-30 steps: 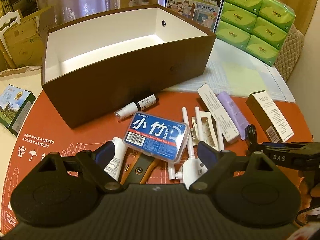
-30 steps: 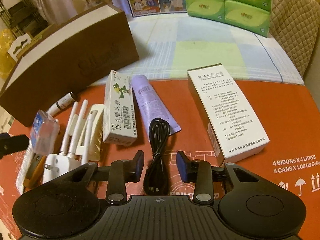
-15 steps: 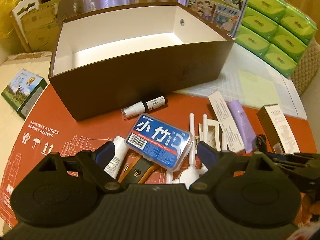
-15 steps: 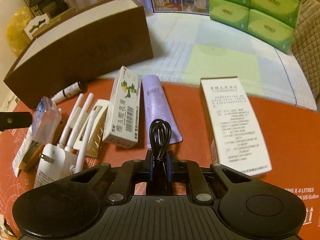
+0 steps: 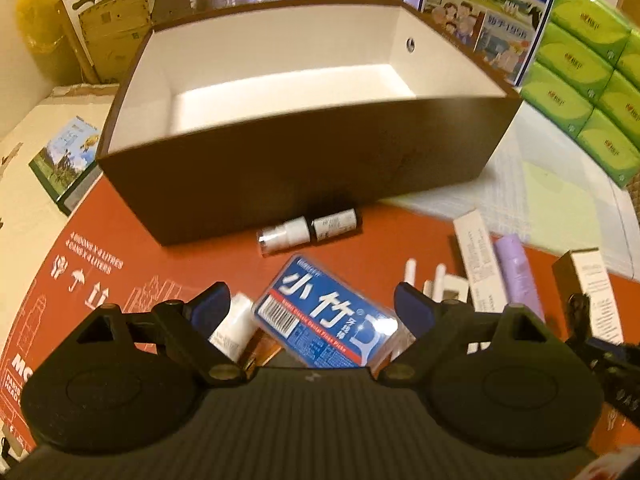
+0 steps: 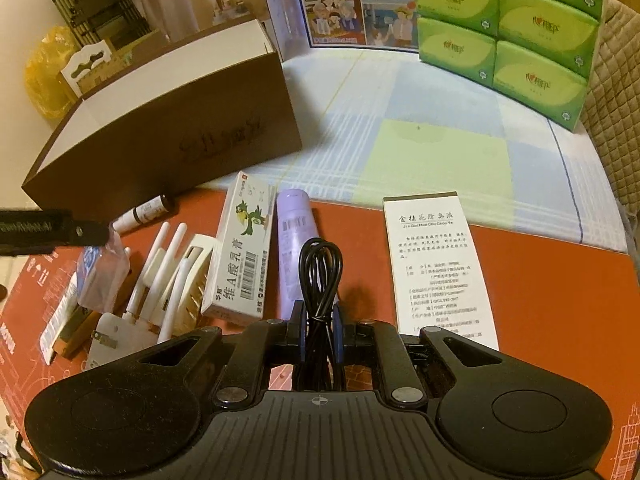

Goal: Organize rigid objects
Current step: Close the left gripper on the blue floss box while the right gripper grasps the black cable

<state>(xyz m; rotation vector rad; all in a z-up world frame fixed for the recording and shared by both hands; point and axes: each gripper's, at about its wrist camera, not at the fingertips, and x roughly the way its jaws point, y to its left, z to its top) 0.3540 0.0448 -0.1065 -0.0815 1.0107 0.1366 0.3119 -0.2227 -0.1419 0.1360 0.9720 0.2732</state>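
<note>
An empty brown box with a white inside (image 5: 304, 168) stands at the back; it also shows in the right wrist view (image 6: 168, 136). My left gripper (image 5: 312, 304) is open, with the blue floss-pick case (image 5: 326, 316) between its fingers. My right gripper (image 6: 318, 320) is shut on a coiled black cable (image 6: 320, 276) and holds it just above the red mat. Beside it lie a white ointment box (image 6: 240, 248), a purple tube (image 6: 296, 252), a tall white box (image 6: 436, 264) and a white antenna plug (image 6: 156, 284). A small spray bottle (image 5: 308, 230) lies against the brown box.
Green tissue packs (image 6: 504, 36) are stacked at the back right, next to a blue milk carton box (image 6: 352, 4). A small green picture box (image 5: 66, 160) lies left of the brown box. A checked cloth (image 6: 420, 140) covers the table behind the red mat (image 6: 560, 300).
My right gripper closed on the black cable and lifted it slightly. My left gripper moved forward over the floss case, staying open.
</note>
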